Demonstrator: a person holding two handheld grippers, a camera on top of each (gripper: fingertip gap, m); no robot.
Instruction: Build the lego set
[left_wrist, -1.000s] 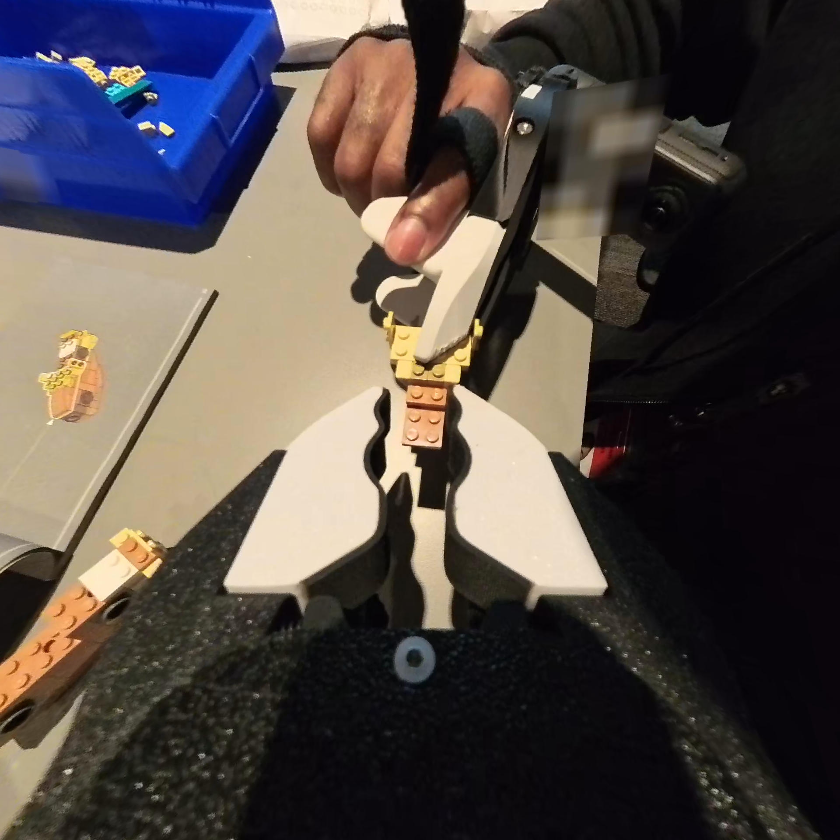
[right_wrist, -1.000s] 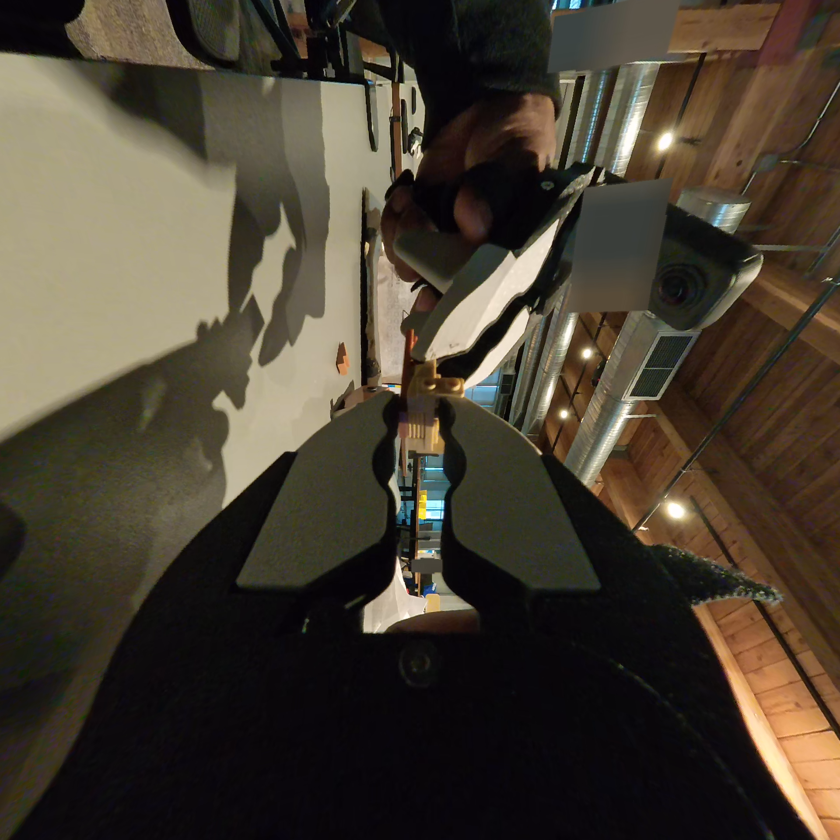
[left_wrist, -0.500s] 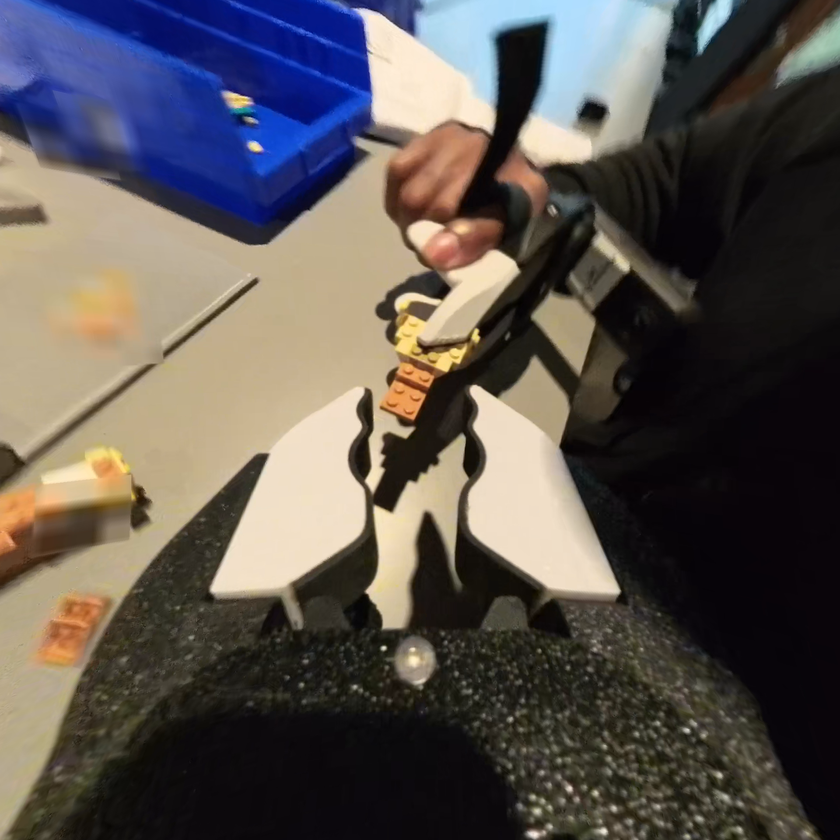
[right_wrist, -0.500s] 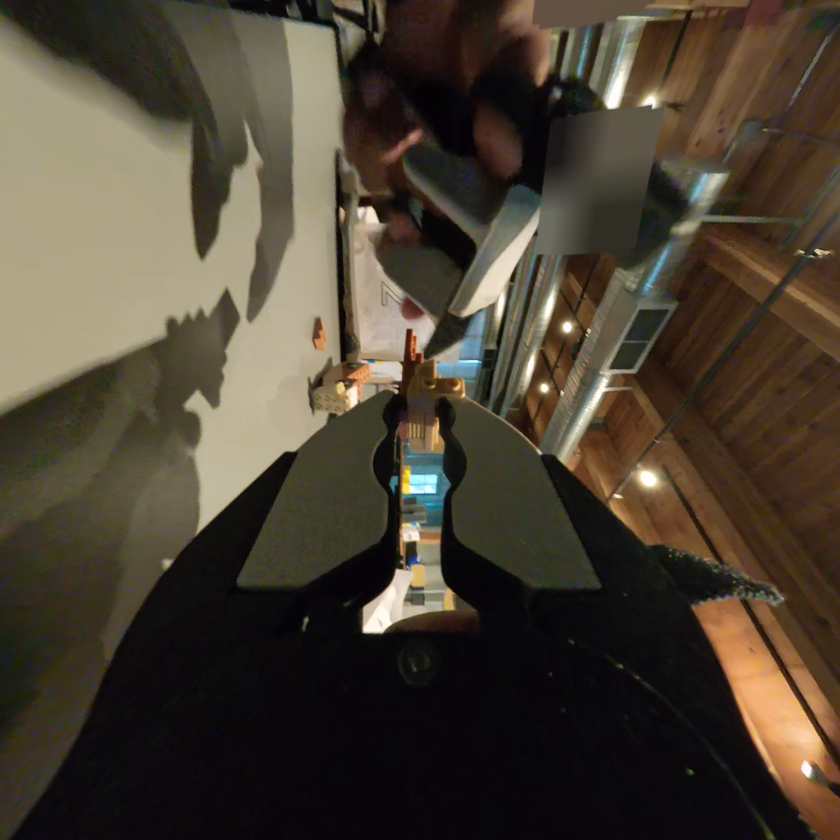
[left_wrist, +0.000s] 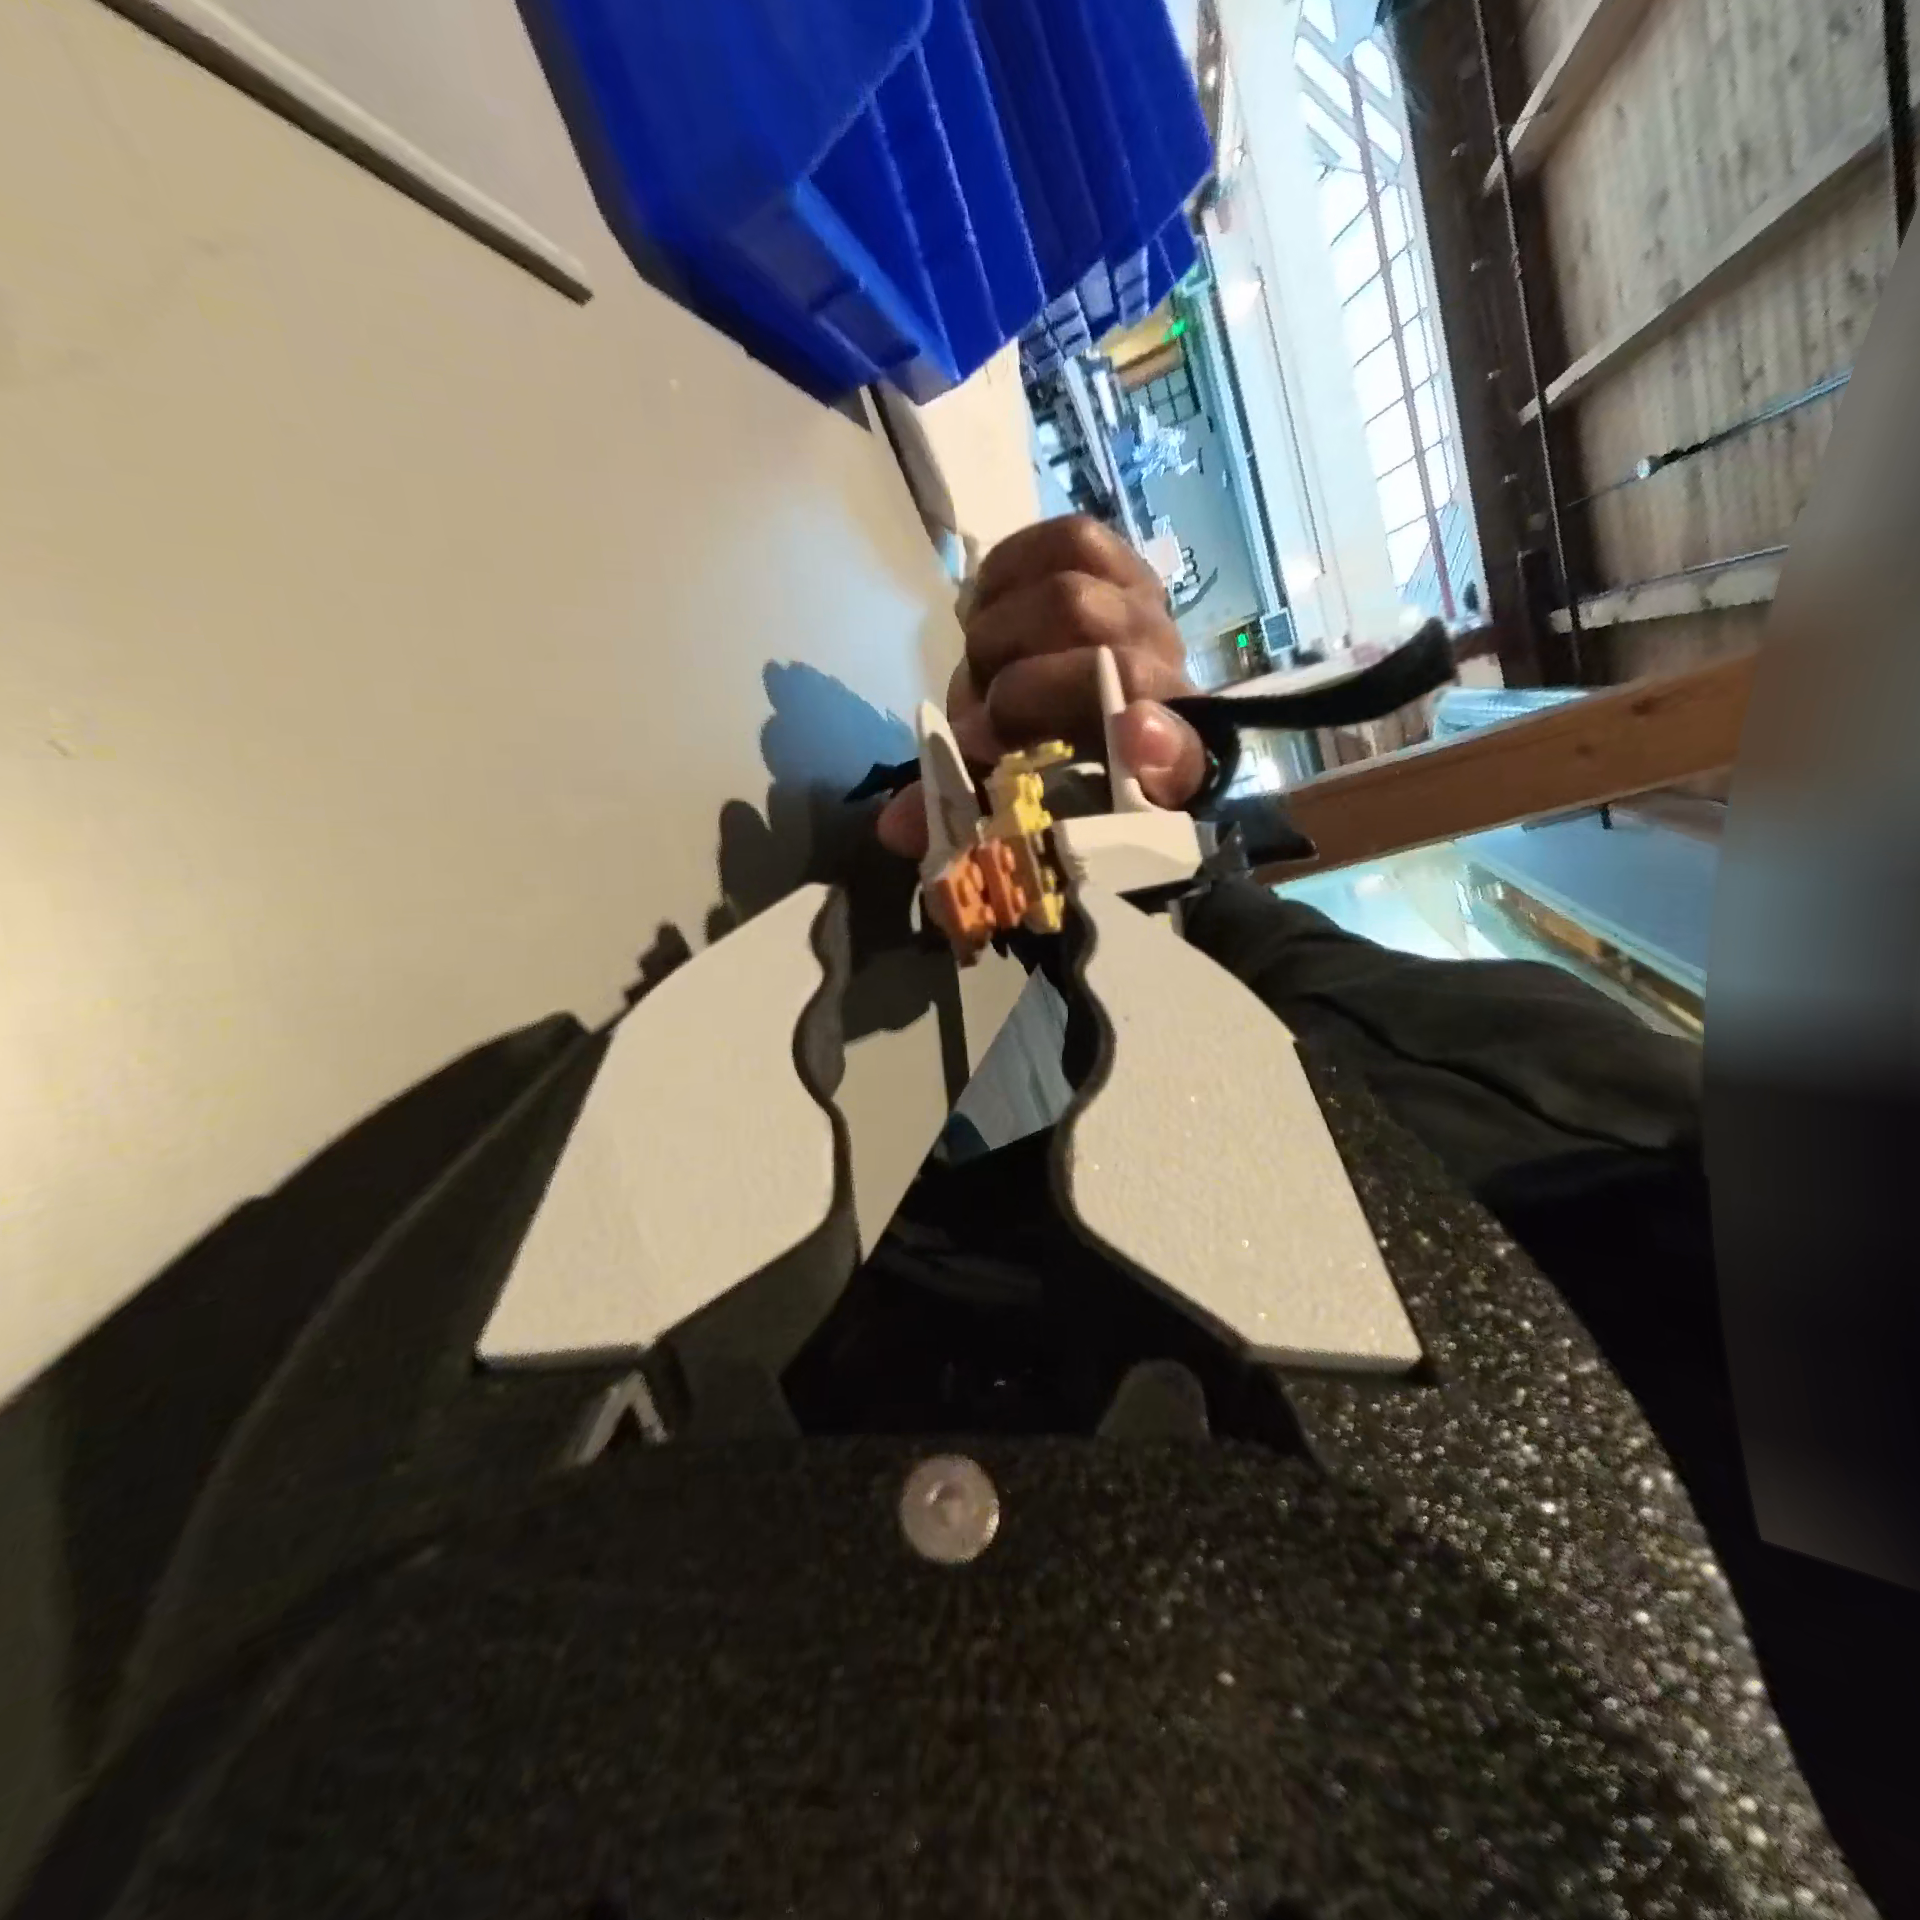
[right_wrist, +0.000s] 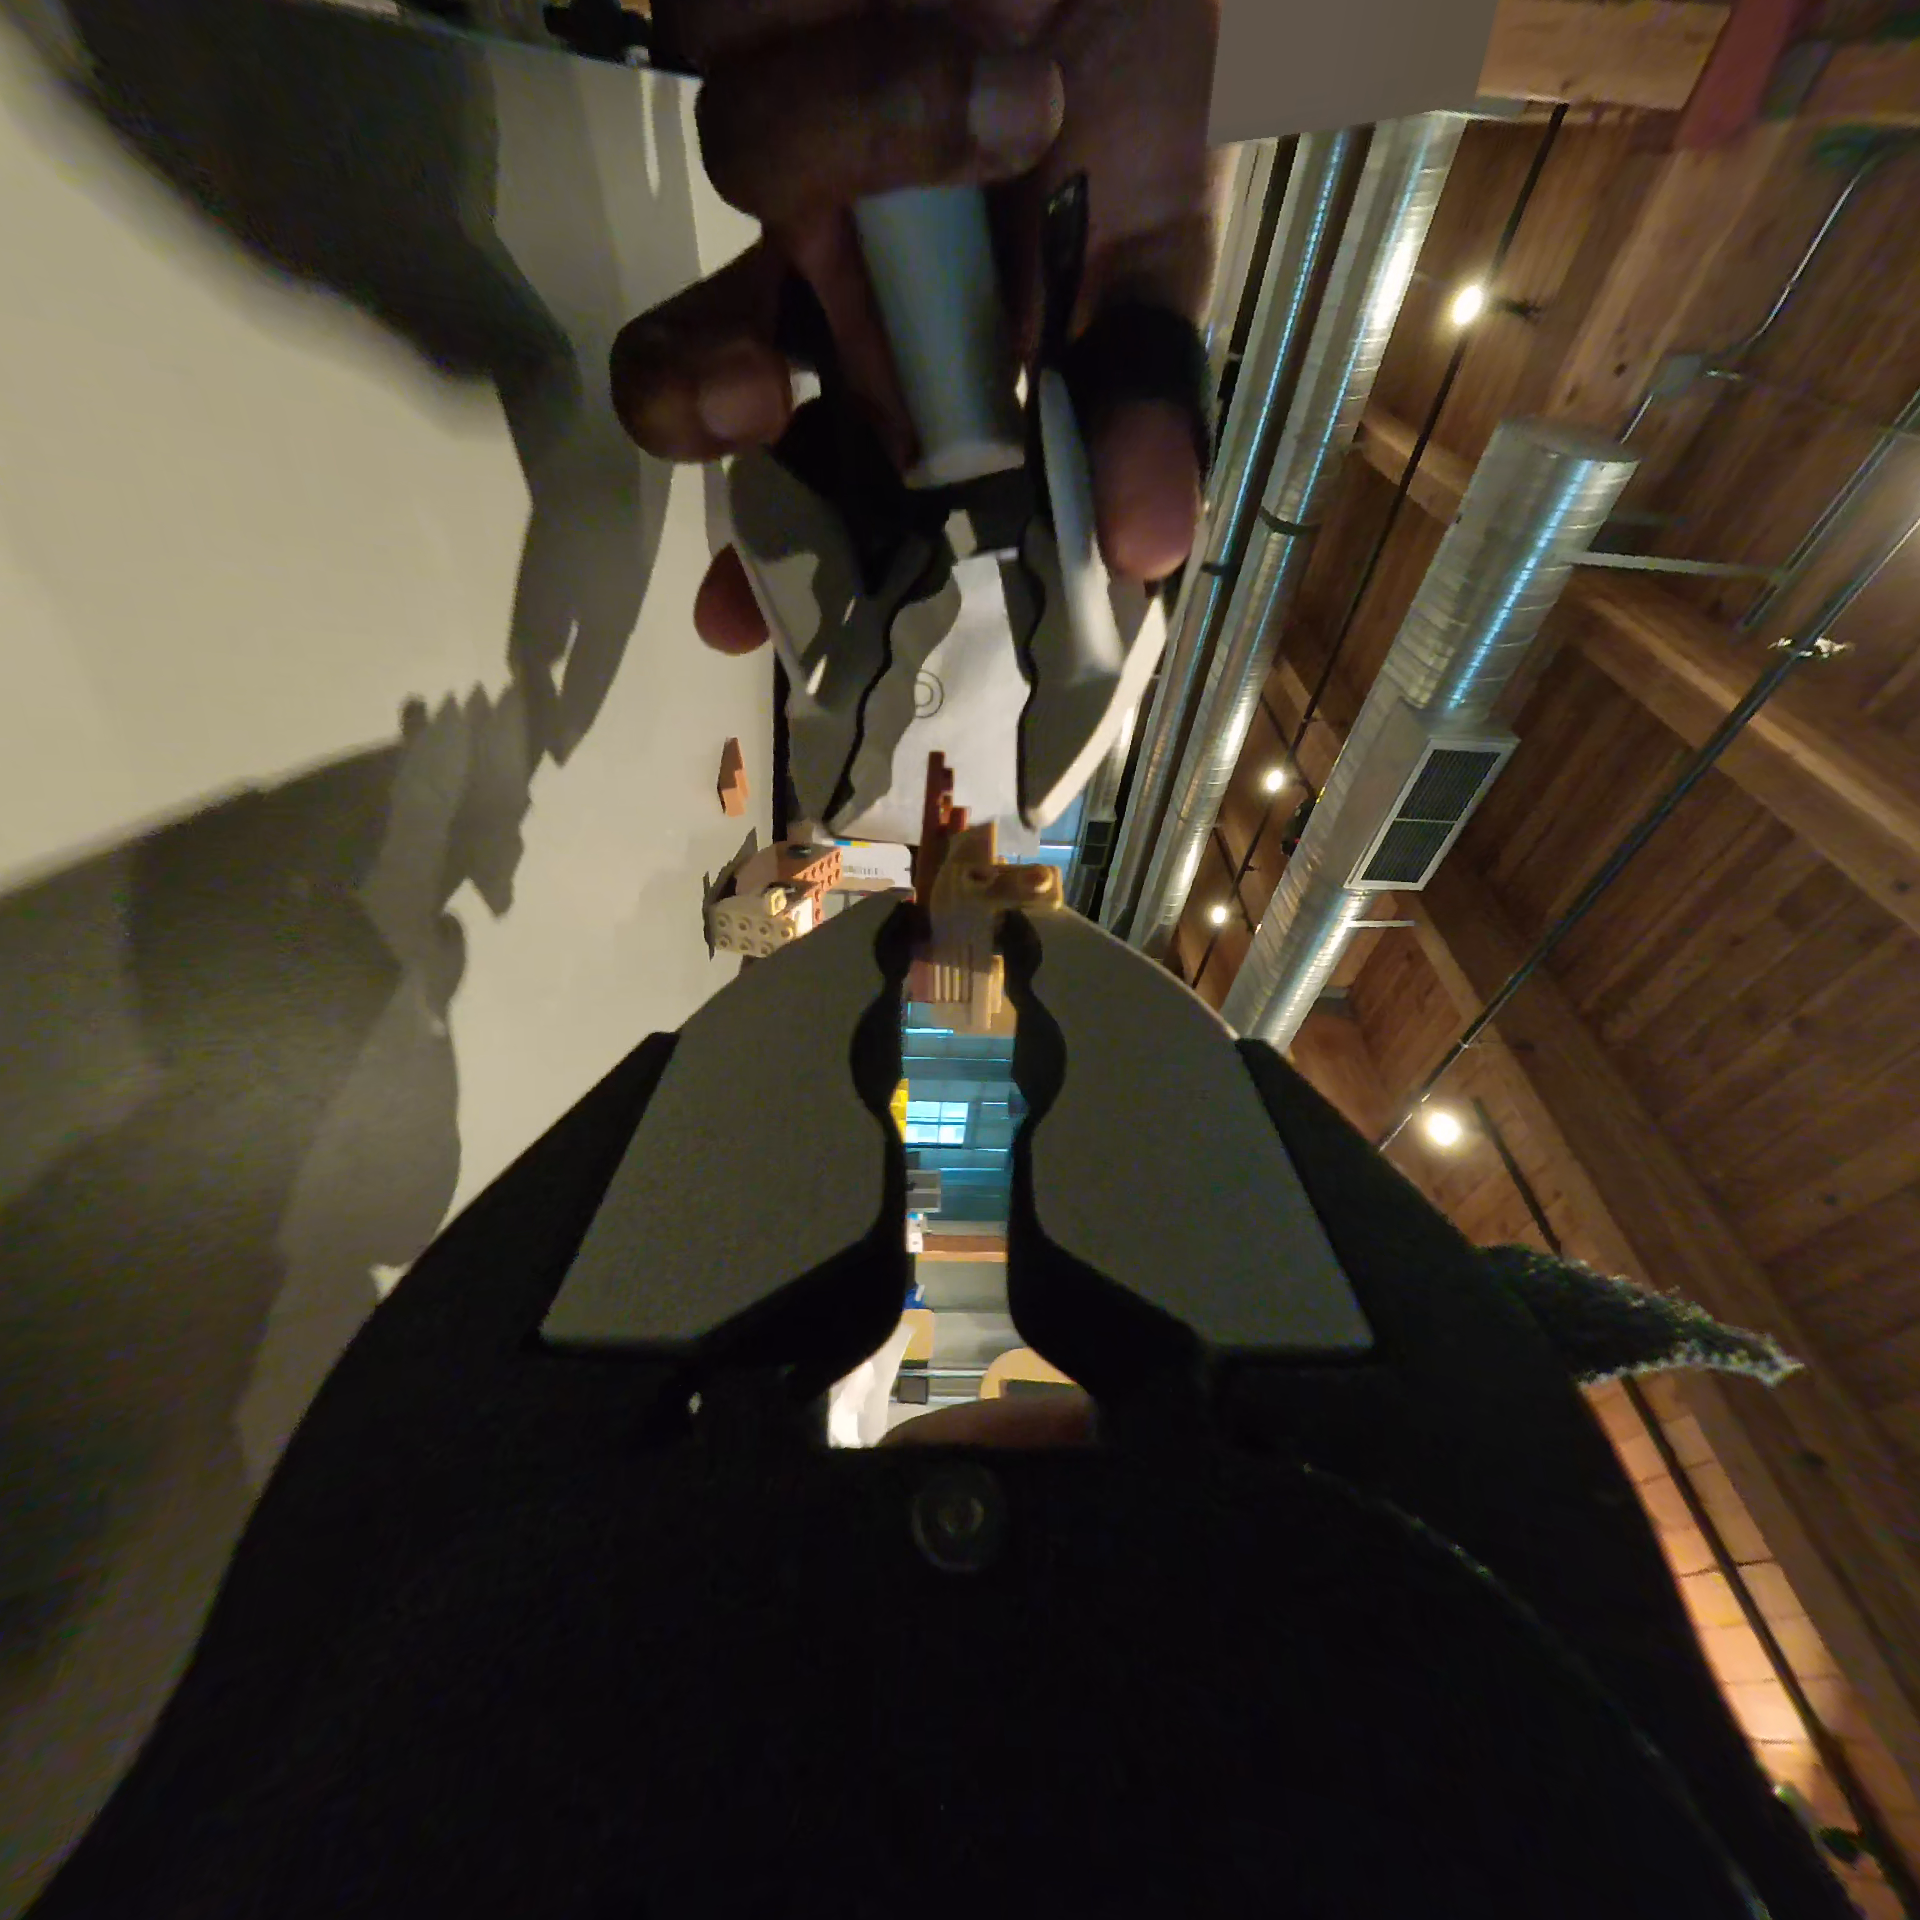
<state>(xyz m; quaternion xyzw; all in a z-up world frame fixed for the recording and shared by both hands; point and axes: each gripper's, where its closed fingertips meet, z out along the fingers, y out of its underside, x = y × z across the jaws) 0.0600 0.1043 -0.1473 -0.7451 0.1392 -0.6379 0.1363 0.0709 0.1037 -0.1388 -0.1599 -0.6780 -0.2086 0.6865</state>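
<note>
Workshop interior, both views rolled sideways; pale grey desk (left_wrist: 312, 644) fills the left of each frame, wood-clad ceiling with metal ducts (right_wrist: 1507, 582) on the right of the right wrist view.

1. Left tongs (left_wrist: 951, 935): grey fingers parted, nothing between them; released. Black foam body fills the near foreground and hides whatever lies below.

2. Lego assembly (left_wrist: 1003, 862): yellow and orange bricks, just beyond the left tongs' tips, off the desk. Clamped from both sides by the right tongs (left_wrist: 997, 821), seen end-on here. Stud detail is smeared by motion blur; the rear of the assembly is hidden by the fingers.

3. Same assembly in the right wrist view (right_wrist: 961, 935): tan and brown, dim, pinched at the tips of the right tongs (right_wrist: 961, 940), which are clenched on it. Its lower part is masked by the finger edges.

4. Right hand (left_wrist: 1070, 665): wrapped round the right tool's handle behind the assembly, black strap trailing right. Dark sleeve runs off the frame's right edge.

5. Left hand (right_wrist: 914, 208): blurred, cut off by the top edge, holding the left tool; left tongs (right_wrist: 935, 769) show open below it.

6. Loose pieces on the desk: small brown brick (right_wrist: 732, 781); a tan and orange brick cluster (right_wrist: 774, 899), partly behind the right tongs' finger.

7. Blue bins (left_wrist: 883, 177): far side of the desk, contents out of sight.

8. Windows and distant room beyond: too small to itemise.
</note>
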